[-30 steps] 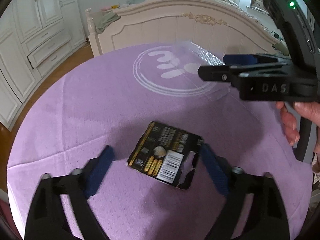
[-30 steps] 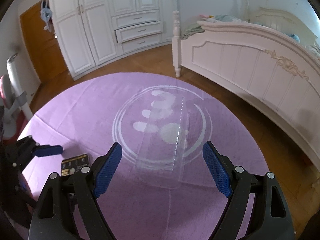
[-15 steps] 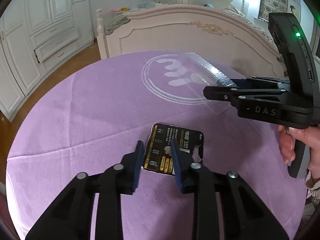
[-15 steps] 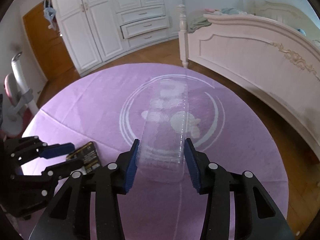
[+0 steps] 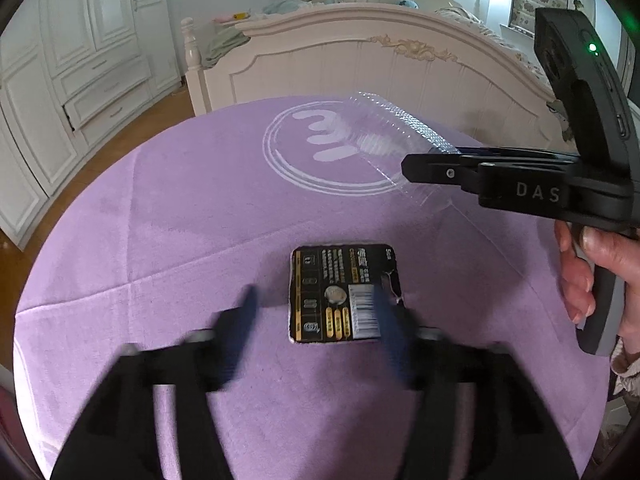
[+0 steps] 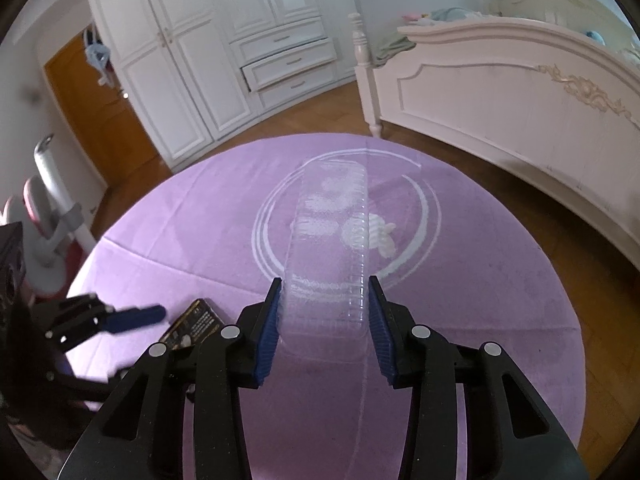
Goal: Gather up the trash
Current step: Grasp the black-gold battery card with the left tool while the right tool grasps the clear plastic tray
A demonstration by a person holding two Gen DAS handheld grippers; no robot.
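- Clear plastic tray (image 6: 328, 248) is clamped at its near end between the blue pads (image 6: 269, 340) of the right gripper (image 6: 324, 332), and appears raised over the purple tablecloth (image 6: 192, 232).
- Black printed card packaging (image 5: 344, 292) is seen lying flat on the tablecloth, well apart from the tray.
- Left gripper (image 5: 316, 320) is shown blurred, its fingers spread, one to the left of the card and one over the card's right edge; nothing is gripped.
- White bed frame (image 5: 360, 64) is seen beyond the table.
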